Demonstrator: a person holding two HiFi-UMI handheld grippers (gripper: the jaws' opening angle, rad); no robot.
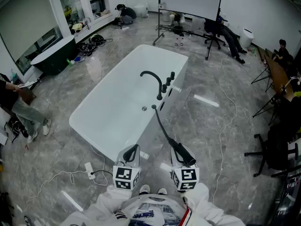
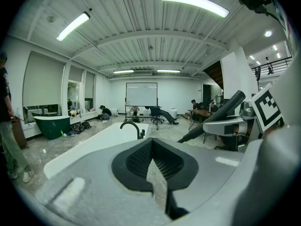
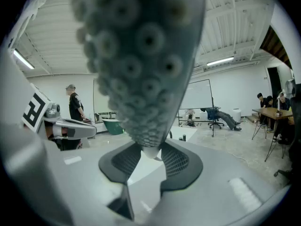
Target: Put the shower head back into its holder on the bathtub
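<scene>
Holding the shower head (image 3: 141, 65) in my right gripper (image 3: 151, 157), jaws closed on its lower end, spray face toward that camera. Not seated yet: it hangs over the floor just off the bathtub (image 1: 104, 81), with the hose (image 1: 161, 125) trailing to the rim fittings by the faucet (image 1: 151, 75).

Left to do: carry it across and seat it. I can't tell which fitting is the holder.

Left gripper (image 2: 151, 147) is pinched closed with nothing in it.

Head view gives the layout and hose run. Only the right gripper view shows the grip.
</scene>
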